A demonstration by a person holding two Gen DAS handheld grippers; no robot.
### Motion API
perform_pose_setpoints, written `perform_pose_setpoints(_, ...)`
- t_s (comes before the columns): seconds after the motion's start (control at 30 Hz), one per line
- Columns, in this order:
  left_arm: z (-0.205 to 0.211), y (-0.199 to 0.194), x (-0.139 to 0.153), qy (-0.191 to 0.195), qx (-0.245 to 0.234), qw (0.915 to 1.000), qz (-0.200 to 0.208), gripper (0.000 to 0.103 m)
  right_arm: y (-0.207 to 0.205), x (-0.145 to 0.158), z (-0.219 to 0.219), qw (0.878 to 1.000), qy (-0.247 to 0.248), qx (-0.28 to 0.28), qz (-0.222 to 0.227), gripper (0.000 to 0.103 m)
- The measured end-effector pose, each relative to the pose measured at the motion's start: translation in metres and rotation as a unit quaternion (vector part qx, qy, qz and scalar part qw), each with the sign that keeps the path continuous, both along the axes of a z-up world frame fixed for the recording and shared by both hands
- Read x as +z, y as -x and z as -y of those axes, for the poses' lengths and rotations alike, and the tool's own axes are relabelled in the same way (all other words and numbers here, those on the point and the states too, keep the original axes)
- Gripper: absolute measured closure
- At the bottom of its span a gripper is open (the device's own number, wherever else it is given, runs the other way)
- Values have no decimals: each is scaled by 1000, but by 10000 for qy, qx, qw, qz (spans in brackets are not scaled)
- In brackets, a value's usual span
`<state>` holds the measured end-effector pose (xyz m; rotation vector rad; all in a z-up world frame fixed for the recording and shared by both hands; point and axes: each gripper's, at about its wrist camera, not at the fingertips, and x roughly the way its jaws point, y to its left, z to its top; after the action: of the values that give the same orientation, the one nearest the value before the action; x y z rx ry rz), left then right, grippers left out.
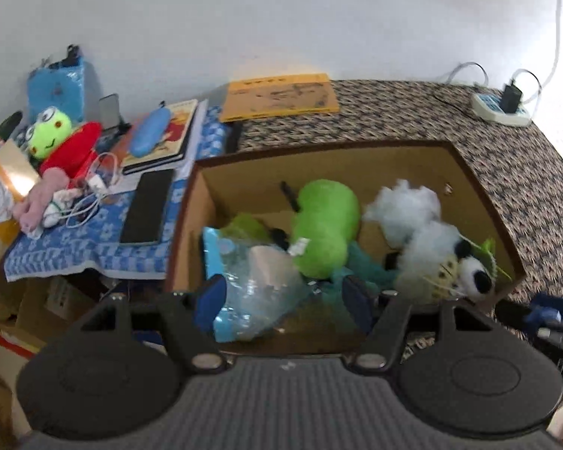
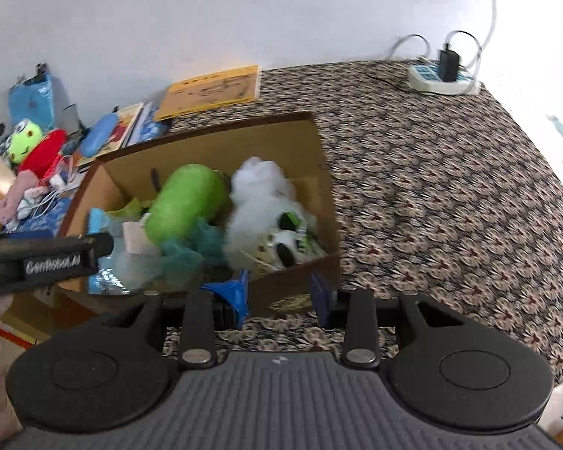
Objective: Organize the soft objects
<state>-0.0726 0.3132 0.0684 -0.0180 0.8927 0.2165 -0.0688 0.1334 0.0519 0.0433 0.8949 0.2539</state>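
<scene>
A brown cardboard box sits on a patterned bed cover. Inside lie a green plush, white stuffing, a panda plush, teal fabric and a clear plastic bag. My left gripper is open and empty over the box's near edge, above the bag. My right gripper is open and empty at the box's near right corner. A frog plush in red lies outside, at the left.
Left of the box a blue cloth holds books, a blue case, a black phone and cables. A yellow booklet lies behind the box. A power strip sits at the far right. The left gripper's body shows in the right wrist view.
</scene>
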Motion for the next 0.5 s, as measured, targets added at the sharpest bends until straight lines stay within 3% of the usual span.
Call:
perform_pose_setpoints(0.23,-17,0,-4,-88,255,9996,5,36,2,-7,-21,9996,25,281,8,84)
perform_pose_setpoints(0.5,-27,-9,-10,82,455,9989,-97,36,-8,-5,-23,9991,23,404,127,84)
